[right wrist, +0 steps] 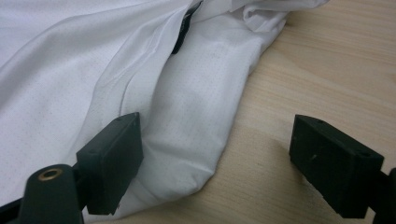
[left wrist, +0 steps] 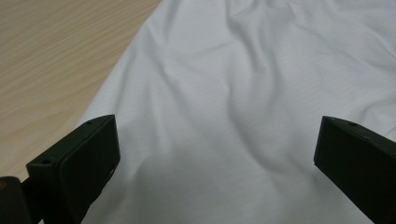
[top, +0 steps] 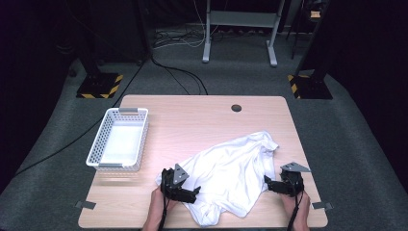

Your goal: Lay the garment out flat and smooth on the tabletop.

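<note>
High view: both spread claws, left claw (top: 194, 192) and right claw (top: 267, 182), flank the shirt's (top: 226, 171) edges.

left black two-jaw gripper (top: 188, 193): held low at near table edge, jaws spread wide, pointing right and forward | right black two-jaw gripper (top: 270, 184): held low near right edge, jaws spread wide, pointing left | bare forearms enter from bottom, one hand (top: 157, 204) behind each gripper
</note>
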Tool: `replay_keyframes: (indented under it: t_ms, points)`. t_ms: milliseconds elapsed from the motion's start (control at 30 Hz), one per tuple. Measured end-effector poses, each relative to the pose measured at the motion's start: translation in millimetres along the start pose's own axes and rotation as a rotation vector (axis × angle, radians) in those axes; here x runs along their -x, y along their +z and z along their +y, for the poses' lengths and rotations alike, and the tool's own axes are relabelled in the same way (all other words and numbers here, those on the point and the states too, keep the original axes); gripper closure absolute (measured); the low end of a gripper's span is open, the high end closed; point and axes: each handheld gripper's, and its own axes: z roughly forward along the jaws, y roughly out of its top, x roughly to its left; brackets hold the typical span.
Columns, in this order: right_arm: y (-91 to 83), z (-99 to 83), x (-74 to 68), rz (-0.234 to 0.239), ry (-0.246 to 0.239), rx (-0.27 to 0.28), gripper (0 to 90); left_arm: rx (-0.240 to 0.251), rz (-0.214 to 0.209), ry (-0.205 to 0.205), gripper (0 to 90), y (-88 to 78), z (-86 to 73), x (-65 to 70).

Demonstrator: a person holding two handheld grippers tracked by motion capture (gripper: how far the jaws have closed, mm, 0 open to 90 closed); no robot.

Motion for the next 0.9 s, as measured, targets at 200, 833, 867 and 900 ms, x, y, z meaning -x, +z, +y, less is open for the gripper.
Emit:
replay_keyframes:
  t_ms: [200,833,867,900]
  points:
    - [0.2,0.1,-1.6,-0.001,-0.001,0.001,16.3,-0.069,-0.033,0.007,0.1,19.1,1.1,8.5]
    - [15.5,13.2,-24.7,0.044,-0.043,-0.002,15.6,-0.058,-0.04,-0.04,0.2,-19.5,-18.4,0.6]
    - [16.0,13.6,-25.1,0.044,-0.041,-0.002,15.6,-0.059,-0.059,-0.018,0.4,-19.8,-14.4,5.2]
    - [16.2,13.7,-25.2,0.044,-0.041,-0.001,15.6,-0.058,-0.07,0.011,3.4,-19.3,-10.3,10.5]
